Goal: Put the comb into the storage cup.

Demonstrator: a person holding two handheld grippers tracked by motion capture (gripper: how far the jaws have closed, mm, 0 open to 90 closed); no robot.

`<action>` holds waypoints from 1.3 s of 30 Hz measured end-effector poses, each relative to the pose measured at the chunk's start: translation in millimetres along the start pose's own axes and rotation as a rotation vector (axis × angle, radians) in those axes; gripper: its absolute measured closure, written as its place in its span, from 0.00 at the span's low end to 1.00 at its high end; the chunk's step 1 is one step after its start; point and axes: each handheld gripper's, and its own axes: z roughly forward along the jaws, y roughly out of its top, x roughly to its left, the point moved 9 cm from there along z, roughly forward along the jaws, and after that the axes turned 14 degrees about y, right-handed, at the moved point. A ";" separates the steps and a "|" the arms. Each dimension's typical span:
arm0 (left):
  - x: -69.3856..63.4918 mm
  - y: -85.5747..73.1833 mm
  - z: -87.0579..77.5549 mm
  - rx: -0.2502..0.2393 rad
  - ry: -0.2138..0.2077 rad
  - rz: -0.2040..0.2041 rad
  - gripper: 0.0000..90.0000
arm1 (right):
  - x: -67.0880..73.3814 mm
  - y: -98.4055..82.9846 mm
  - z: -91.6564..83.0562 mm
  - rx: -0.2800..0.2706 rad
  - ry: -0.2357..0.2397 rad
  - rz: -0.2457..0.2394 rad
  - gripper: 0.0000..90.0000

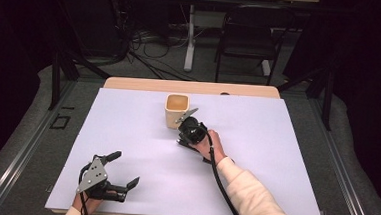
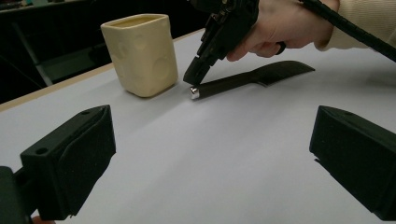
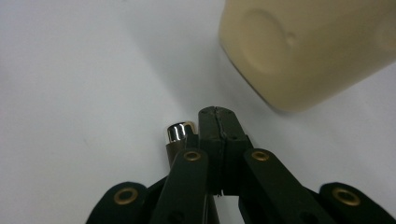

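Here, the right gripper (image 2: 195,77) hangs tip-down over the butt of a black-handled kitchen knife with a dark blade and a silver end cap (image 2: 243,80), which lies flat on the white table cover (image 1: 141,134) just beside a cream square ceramic cup with dimpled sides (image 2: 141,53). Its jaws are pressed together with nothing between them, and the knife's capped end sits alongside their tips. The left gripper (image 1: 122,171) rests near the table's front edge, well apart from the knife, jaws spread wide. The work appears to be at the approach stage, with the knife not yet grasped. Picking it up would probably call for parting the jaws and straddling the handle before closing.
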 end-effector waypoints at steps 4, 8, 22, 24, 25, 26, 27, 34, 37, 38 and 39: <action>0.1 0.0 0.0 0.000 0.001 0.002 0.00 | 4.1 -2.2 0.7 0.005 0.009 -0.002 1.00; -0.1 0.1 0.0 0.000 0.000 0.002 0.00 | 9.3 -5.3 -0.7 0.015 0.022 -0.006 1.00; 0.2 1.0 -0.6 -0.004 0.005 0.004 0.00 | 34.1 -14.4 -7.4 0.038 0.094 -0.032 1.00; -0.1 1.1 -0.6 -0.005 0.004 0.004 0.00 | 37.1 -17.1 -7.7 0.044 0.101 -0.037 1.00; 0.0 1.0 -0.6 -0.005 0.005 0.005 0.00 | 38.8 -18.3 -8.1 0.048 0.104 -0.039 1.00; 0.3 1.1 -0.5 -0.005 0.006 0.005 0.00 | 40.7 -19.7 -8.5 0.050 0.109 -0.040 1.00; 0.3 1.1 -0.6 -0.005 0.007 0.004 0.00 | 42.6 -21.0 -9.1 0.052 0.111 -0.040 1.00; 0.1 1.4 -0.8 -0.007 0.007 0.006 0.00 | 53.1 -31.5 -15.9 0.069 0.131 -0.046 1.00; 0.1 1.5 -0.8 -0.007 0.007 0.006 0.00 | 55.9 -35.4 -18.0 0.076 0.137 -0.048 1.00; 0.1 1.5 -0.8 -0.006 0.008 0.007 0.00 | 57.5 -38.5 -19.9 0.080 0.139 -0.047 1.00; 0.1 1.5 -0.8 -0.006 0.007 0.008 0.00 | 58.5 -40.4 -20.8 0.082 0.142 -0.049 1.00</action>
